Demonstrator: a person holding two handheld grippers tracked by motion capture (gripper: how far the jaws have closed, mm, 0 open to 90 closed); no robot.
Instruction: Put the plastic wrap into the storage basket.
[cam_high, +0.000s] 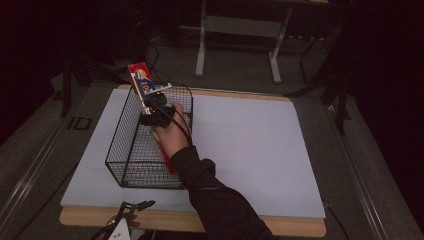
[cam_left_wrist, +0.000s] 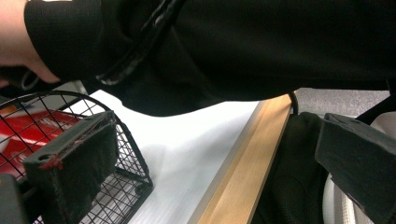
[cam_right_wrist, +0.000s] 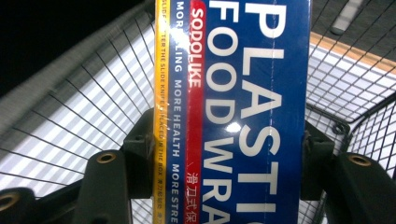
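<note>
Long blue-and-red food wrap box (cam_right_wrist: 233, 116) clamped in right tool (cam_right_wrist: 229, 154)

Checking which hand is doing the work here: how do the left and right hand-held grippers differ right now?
The right hand-held gripper is shut on the plastic food wrap box, while the left hand-held gripper stands open and holds nothing. The right one reaches over the wire basket; the left one sits low at the table's near edge. Both have two black jaws.

The plastic wrap box (cam_right_wrist: 233, 116) is blue with white lettering, a red stripe and a yellow edge. The wire basket (cam_high: 131, 165) is black mesh. A white sheet (cam_high: 250, 150) covers the light wooden table (cam_high: 280, 226).
</note>
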